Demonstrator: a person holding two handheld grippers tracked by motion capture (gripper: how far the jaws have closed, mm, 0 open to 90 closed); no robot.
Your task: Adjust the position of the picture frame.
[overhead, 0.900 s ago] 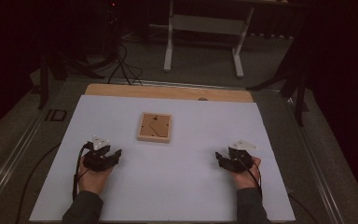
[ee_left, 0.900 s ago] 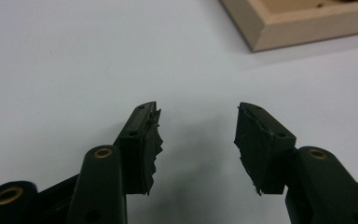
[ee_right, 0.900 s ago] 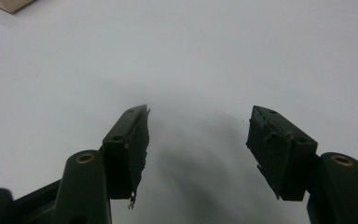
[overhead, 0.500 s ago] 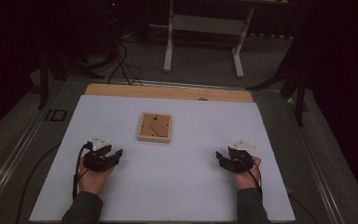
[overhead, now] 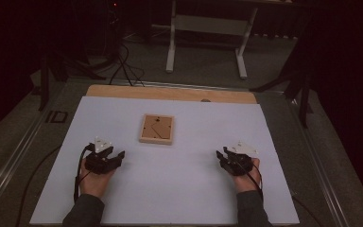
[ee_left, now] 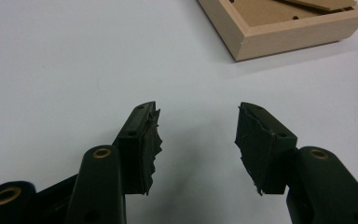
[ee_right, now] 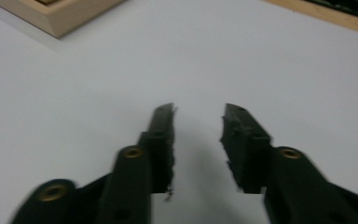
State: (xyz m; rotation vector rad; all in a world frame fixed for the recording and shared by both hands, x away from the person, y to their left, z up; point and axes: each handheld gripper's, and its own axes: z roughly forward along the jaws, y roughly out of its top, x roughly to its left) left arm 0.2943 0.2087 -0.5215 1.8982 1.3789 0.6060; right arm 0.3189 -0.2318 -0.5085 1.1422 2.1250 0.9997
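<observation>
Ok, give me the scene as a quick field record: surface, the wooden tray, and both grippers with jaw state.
surface: white sheet over a table with a wooden strip at the far edge
wooden tray: shallow square frame near the middle of the sheet, a thin wooden piece lying inside
left gripper: near side, left of the tray, jaws apart, nothing between them
right gripper: near side, right of the tray, jaws apart, nothing between them
contact: neither gripper touches the tray
</observation>
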